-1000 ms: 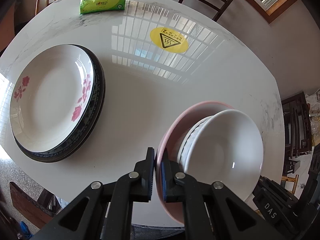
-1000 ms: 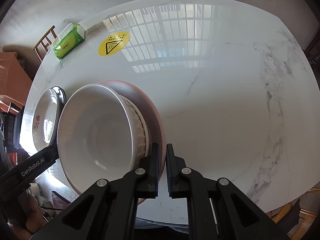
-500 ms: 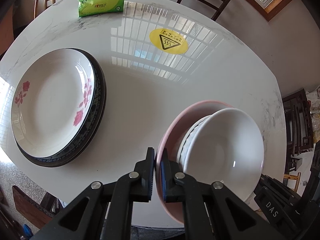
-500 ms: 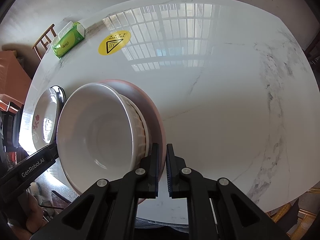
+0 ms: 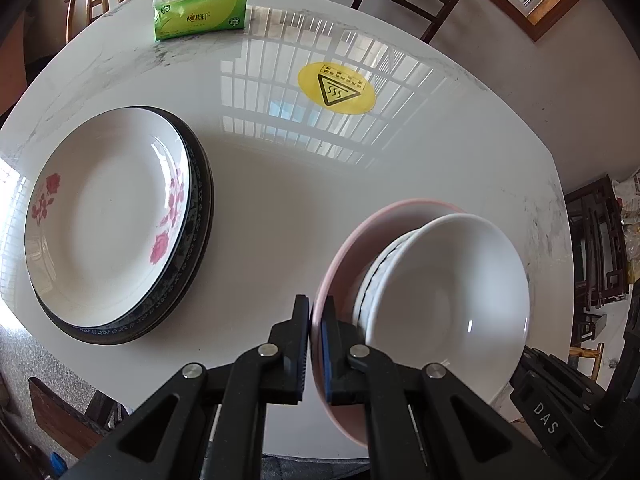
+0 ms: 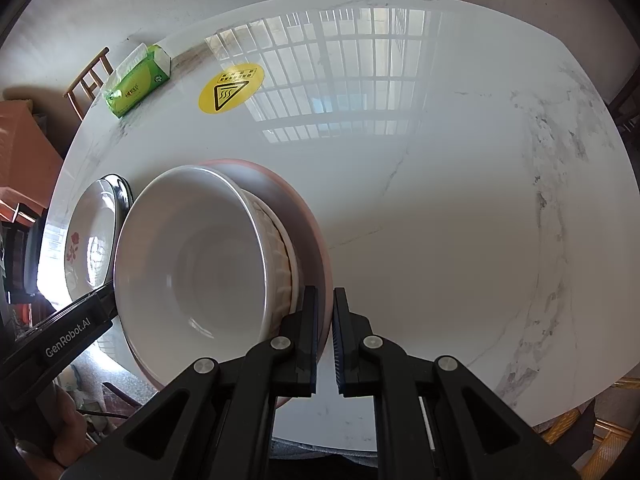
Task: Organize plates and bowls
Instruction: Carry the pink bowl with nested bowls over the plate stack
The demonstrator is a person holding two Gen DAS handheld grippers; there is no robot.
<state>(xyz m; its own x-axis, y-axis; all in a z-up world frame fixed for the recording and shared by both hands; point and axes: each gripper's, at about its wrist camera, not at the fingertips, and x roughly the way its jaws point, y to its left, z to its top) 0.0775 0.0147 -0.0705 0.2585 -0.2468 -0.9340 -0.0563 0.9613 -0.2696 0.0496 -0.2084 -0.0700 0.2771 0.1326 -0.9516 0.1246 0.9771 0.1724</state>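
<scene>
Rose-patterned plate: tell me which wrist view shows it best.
The left wrist view. There the rose-patterned plate lies almost face-on atop a dark-rimmed plate, with its pink flowers clear. In the right wrist view it is a narrow sliver at the left edge, partly hidden behind the white bowl.

I see a pink plate [image 5: 347, 240] with two nested bowls on it: a plain white bowl [image 5: 448, 280] sitting inside a ribbed white bowl [image 6: 280, 252]. Both bowls are upright and empty. Well to the left of the pink plate lies a second stack, a white plate with red roses [image 5: 104, 216] resting flat on a dark patterned-rim plate [image 5: 196, 240]. The two stacks are apart, not touching.
</scene>
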